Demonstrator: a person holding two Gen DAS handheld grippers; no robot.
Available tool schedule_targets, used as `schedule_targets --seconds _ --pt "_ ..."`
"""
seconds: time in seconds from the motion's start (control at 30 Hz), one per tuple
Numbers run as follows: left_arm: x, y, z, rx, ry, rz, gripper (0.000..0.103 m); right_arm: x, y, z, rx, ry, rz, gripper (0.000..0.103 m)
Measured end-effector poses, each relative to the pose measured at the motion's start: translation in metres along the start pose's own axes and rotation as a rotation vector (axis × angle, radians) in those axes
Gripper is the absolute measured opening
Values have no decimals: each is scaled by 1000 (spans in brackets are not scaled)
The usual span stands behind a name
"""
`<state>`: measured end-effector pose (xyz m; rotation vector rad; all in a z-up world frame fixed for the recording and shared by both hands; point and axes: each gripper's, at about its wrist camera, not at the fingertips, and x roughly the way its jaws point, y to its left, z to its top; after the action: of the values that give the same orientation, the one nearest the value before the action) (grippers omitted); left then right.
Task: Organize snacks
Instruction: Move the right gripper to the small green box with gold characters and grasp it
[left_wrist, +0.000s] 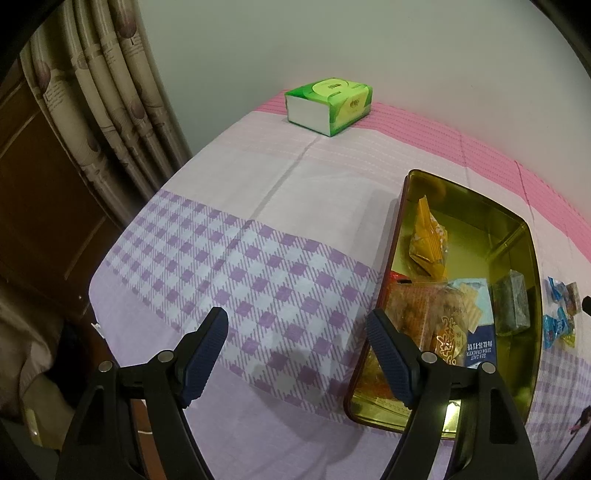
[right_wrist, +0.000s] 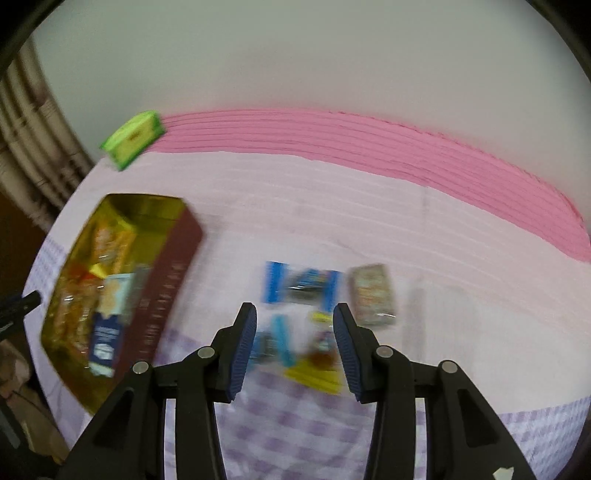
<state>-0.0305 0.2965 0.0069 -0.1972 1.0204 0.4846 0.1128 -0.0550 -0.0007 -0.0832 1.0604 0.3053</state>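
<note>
While a gold-lined tin (left_wrist: 517, 236) sits on the checked cloth of the worktop (left_wrist: 229, 206), the left hand-held gripper (left_wrist: 295, 332) hangs just left of the tin, jaws wide and empty. Inside the tin lie a yellow packet (left_wrist: 428, 236), a blue cracker box (left_wrist: 476, 332) and other wrapped snacks. To the right of the tin, the right hand-held gripper (right_wrist: 294, 325) hovers over 2 blue packets (right_wrist: 301, 286) and a yellowish one (right_wrist: 316, 376), jaws narrowly parted, gripping nothing; this view is blurred. Beyond the tin rests a green tissue pack (left_wrist: 328, 105).
</note>
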Motion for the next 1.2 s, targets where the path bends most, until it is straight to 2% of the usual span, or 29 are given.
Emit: schedule_targets --seconds 0.23,0.37,0.73,0.97,1.2 --pt "2 -6 -1 32 0 -4 78 16 -37 -7 42 23 -64 41" --pt "1 -8 -1 31 -4 -29 78 25 -46 -7 59 37 -47 41" --pt "-1 -17 -1 59 -34 -28 78 55 -48 3 32 61 -46 41" --pt "3 -25 -5 96 -31 -3 78 61 -47 1 17 45 -20 31" --pt "0 -38 -7 138 -34 -10 78 54 -47 -13 -12 18 -35 29"
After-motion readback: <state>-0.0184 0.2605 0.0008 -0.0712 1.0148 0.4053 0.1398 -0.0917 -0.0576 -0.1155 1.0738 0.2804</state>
